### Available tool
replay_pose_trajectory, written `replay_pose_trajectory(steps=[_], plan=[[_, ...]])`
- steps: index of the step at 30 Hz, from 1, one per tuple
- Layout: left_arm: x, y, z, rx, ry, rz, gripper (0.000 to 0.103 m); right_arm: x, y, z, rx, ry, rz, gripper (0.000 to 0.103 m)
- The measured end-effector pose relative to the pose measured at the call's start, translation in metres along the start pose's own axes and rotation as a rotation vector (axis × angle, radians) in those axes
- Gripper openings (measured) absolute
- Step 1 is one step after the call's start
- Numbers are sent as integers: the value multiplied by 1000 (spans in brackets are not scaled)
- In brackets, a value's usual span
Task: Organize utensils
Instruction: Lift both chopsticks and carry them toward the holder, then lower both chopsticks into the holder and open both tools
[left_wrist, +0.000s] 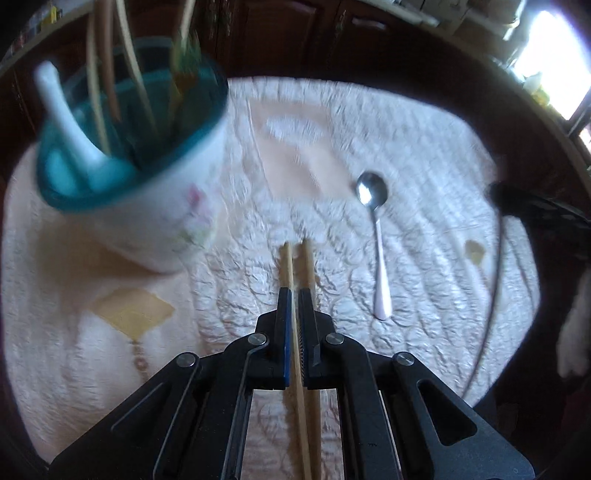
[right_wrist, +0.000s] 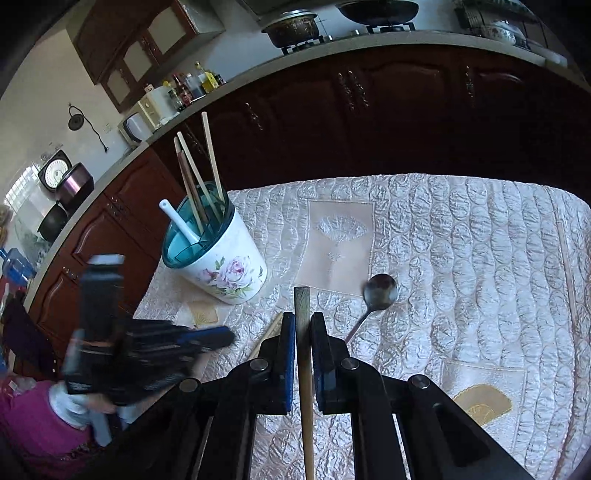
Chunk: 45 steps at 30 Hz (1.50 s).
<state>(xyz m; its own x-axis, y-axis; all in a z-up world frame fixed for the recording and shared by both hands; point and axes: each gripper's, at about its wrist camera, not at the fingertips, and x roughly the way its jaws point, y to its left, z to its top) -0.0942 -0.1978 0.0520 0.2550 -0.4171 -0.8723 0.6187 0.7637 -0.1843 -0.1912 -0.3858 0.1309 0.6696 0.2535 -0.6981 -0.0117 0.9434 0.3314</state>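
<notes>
A white floral utensil holder with a teal insert (right_wrist: 218, 254) stands on the quilted table cover, holding several chopsticks and a white spoon; it also shows blurred in the left wrist view (left_wrist: 136, 177). My left gripper (left_wrist: 294, 295) is shut on a pair of wooden chopsticks (left_wrist: 295, 262), to the right of the holder and above the cloth. My right gripper (right_wrist: 303, 321) is shut on one wooden chopstick (right_wrist: 302, 306). A metal spoon with a pale handle (left_wrist: 375, 229) lies on the cloth, also seen in the right wrist view (right_wrist: 376, 295). The left gripper appears blurred in the right wrist view (right_wrist: 207, 338).
The table is covered by a pale quilted cloth (right_wrist: 461, 258). Dark wooden cabinets (right_wrist: 369, 122) run behind it under a counter with pots and bottles. A black cable (left_wrist: 498, 295) hangs at the right of the left wrist view.
</notes>
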Motion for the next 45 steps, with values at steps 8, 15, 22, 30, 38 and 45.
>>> replay_pose_trajectory(steps=[8, 15, 22, 30, 38, 45], plan=[[46, -12, 11, 33, 55, 91, 3, -7, 4, 7, -8, -26, 17, 8], [43, -2, 12, -4, 53, 22, 4, -12, 11, 11, -33, -34, 31, 8], [-31, 16, -3, -26, -71, -32, 4, -34, 29, 15, -63, -77, 62, 8], [-127, 34, -15, -48, -234, -61, 4, -48, 56, 26, -127, -104, 78, 8], [-208, 55, -3, -89, -390, -79, 4, -64, 95, 63, -212, -157, 121, 8], [-255, 71, 34, -121, -554, -10, 4, -69, 127, 109, -257, -230, 130, 8]])
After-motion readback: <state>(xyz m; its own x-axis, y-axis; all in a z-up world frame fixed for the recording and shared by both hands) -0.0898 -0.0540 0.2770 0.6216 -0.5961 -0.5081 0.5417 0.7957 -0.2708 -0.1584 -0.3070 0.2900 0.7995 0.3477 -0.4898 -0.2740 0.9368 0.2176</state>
